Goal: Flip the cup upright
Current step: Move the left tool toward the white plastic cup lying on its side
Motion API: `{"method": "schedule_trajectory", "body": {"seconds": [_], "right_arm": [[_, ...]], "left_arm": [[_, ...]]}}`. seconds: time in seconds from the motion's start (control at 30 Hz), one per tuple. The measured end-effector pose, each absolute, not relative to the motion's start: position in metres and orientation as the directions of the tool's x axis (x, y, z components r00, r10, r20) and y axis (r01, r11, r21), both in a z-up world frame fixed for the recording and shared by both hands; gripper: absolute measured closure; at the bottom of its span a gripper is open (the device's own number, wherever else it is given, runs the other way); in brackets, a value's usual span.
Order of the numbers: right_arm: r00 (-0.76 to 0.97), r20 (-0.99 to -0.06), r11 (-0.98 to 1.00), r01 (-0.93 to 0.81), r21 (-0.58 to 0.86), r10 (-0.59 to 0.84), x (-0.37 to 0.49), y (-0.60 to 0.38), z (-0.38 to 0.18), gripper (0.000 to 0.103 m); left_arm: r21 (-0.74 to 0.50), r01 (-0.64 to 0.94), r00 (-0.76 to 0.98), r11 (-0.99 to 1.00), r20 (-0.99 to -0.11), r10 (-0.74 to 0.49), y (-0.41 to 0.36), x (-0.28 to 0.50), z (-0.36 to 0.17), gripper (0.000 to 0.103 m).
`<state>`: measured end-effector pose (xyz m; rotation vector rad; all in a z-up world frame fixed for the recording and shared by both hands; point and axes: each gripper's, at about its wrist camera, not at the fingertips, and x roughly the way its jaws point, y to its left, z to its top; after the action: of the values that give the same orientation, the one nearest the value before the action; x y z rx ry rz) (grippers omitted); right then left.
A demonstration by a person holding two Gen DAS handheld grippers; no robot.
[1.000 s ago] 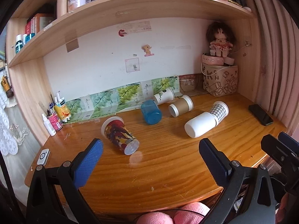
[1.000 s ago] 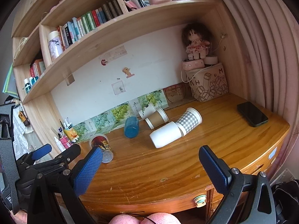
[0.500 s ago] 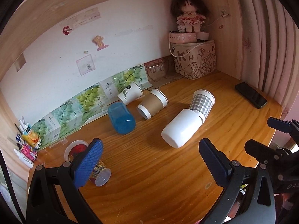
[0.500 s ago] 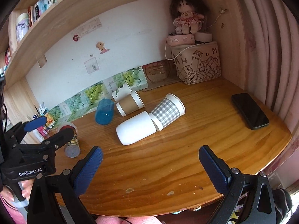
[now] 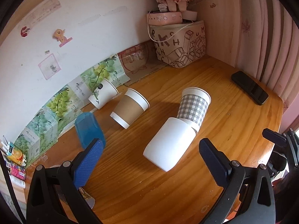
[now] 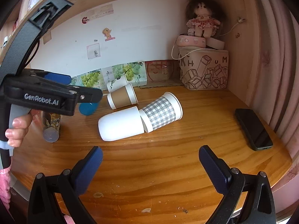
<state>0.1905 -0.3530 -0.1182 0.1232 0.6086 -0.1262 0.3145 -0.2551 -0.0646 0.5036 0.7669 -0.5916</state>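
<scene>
Both claws, left claw (image 5: 151, 155) and right claw (image 6: 150, 161), spread wide and empty; smooth white cup (image 5: 169, 143) lying sideways mid-surface, touching grey-checked paper cup (image 5: 194, 106); risk: it may roll when nudged.

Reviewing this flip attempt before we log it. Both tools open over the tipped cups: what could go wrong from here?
1. The white cup lies touching the checked cup; grabbing one may roll or drag the other.
2. All cups lie on their sides, so a nudge from the left tool could roll one away.
3. The phone sits near the desk edge, exposed to the right tool.
</scene>
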Motion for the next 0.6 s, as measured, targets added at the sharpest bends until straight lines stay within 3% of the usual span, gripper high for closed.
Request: {"method": "schedule_trajectory", "body": {"seconds": [0.6], "right_arm": [[0.804,-0.591,0.997,0.082,-0.005,-0.069,0.202,-0.334,-0.154,0.000]], "left_arm": [[0.162,0.752,0.328,0.638,-0.932,-0.150,-0.311,0.373,-0.125,0.001]]}}
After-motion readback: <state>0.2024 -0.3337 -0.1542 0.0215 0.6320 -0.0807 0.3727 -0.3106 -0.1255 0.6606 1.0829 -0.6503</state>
